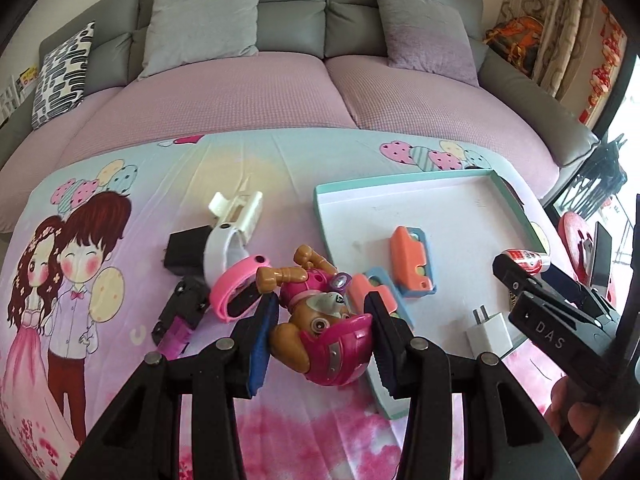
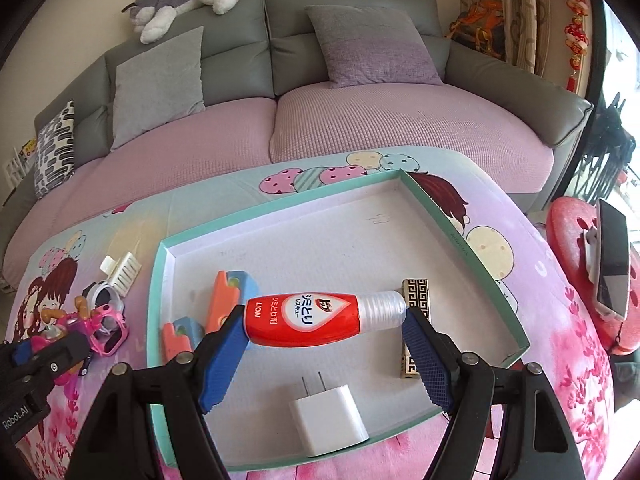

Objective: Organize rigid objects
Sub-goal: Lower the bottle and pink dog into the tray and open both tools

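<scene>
- Left gripper (image 1: 320,336) has its pads pressed on both sides of the toy dog (image 1: 316,332), squeezing the pink helmet end, which sits at the near-left edge of the tray (image 1: 404,184).
- Hard plastic, light by the look of it, but rounded and glossy; I'd judge the helmet could slip, so the broad body is the safer grab.
- Right gripper (image 2: 324,332) carries the red bottle (image 2: 312,318) above the tray, held end to end: one pad on the base, the other on the clear cap.
- The bottle looks smooth and stiff; a lengthwise pinch may let it pivot, so gripping across the middle seems steadier.
- Charger (image 2: 328,420) and orange cases (image 2: 224,300) are already in the tray.
</scene>
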